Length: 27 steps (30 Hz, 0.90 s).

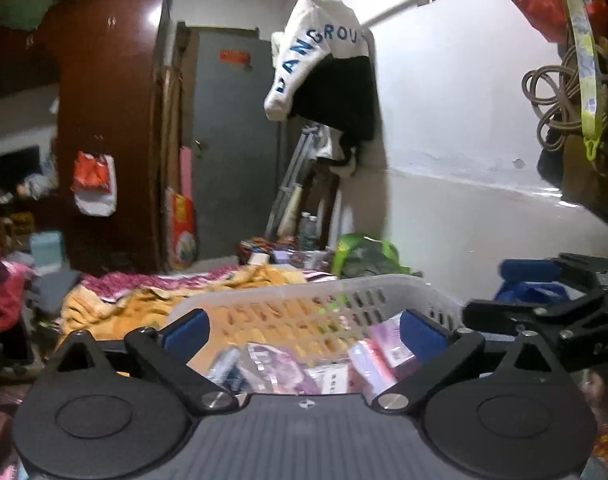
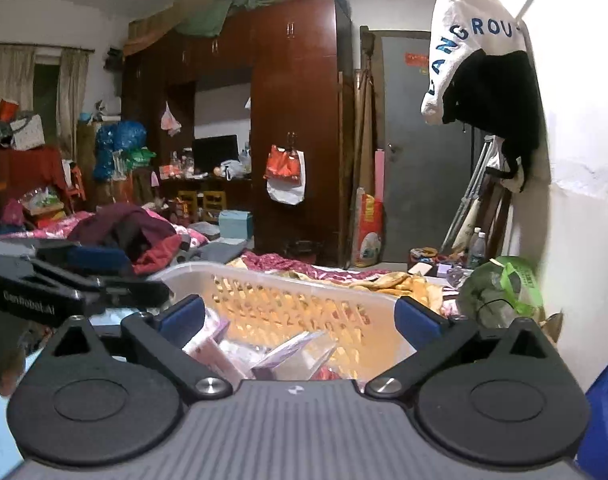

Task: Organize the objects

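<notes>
A white perforated plastic basket [image 1: 384, 292] sits on a bed with a yellow blanket; it also shows in the right wrist view [image 2: 288, 280]. Several pink and purple packets [image 1: 288, 372] lie inside it, also seen from the right wrist [image 2: 280, 356]. My left gripper [image 1: 302, 330] is open and empty, hovering at the basket's near rim. My right gripper [image 2: 300, 318] is open and empty, also at the near rim. The right gripper's body [image 1: 544, 312] shows in the left wrist view, and the left gripper's body [image 2: 64, 284] in the right wrist view.
A yellow blanket [image 1: 136, 304] and a dark red jacket [image 2: 132, 232] lie on the bed. A green bag [image 2: 500, 284] sits by the white wall at right. A brown wardrobe [image 2: 296, 120], a grey door [image 2: 420, 140] and hanging clothes [image 2: 488, 76] stand beyond.
</notes>
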Available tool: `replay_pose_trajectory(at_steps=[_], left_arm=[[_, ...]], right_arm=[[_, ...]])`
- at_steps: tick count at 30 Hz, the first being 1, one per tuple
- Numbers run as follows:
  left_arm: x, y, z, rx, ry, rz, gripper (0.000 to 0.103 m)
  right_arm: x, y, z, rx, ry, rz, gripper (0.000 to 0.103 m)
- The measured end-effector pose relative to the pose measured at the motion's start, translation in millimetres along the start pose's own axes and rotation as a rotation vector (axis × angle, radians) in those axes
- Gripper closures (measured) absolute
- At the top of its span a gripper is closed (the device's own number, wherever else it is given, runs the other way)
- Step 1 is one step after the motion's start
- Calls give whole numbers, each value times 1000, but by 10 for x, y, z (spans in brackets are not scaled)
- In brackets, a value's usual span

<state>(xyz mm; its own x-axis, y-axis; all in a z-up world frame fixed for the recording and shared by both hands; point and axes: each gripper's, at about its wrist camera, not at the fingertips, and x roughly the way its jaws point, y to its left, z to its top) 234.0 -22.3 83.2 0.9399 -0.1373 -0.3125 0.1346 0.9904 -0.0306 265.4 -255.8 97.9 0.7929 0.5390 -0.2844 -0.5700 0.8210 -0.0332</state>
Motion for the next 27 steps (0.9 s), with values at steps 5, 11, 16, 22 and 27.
replay_pose_trajectory(at_steps=[5, 11, 16, 22, 27], left_arm=[[-69, -59, -13, 34, -7, 87, 0], [-93, -93, 7, 39, 23, 117, 0], [-93, -88, 10, 25, 54, 92, 0], [-101, -102, -43, 24, 82, 60, 0], [-147, -134, -77, 27, 83, 66, 0]], right_arm=[[-88, 64, -67, -3, -21, -48, 0], [-81, 135, -118, -10, 20, -171, 0], [-72, 87, -59, 0, 76, -165, 0], [-151, -17, -60, 74, 76, -136, 0], [-197, -52, -89, 96, 74, -134, 0]])
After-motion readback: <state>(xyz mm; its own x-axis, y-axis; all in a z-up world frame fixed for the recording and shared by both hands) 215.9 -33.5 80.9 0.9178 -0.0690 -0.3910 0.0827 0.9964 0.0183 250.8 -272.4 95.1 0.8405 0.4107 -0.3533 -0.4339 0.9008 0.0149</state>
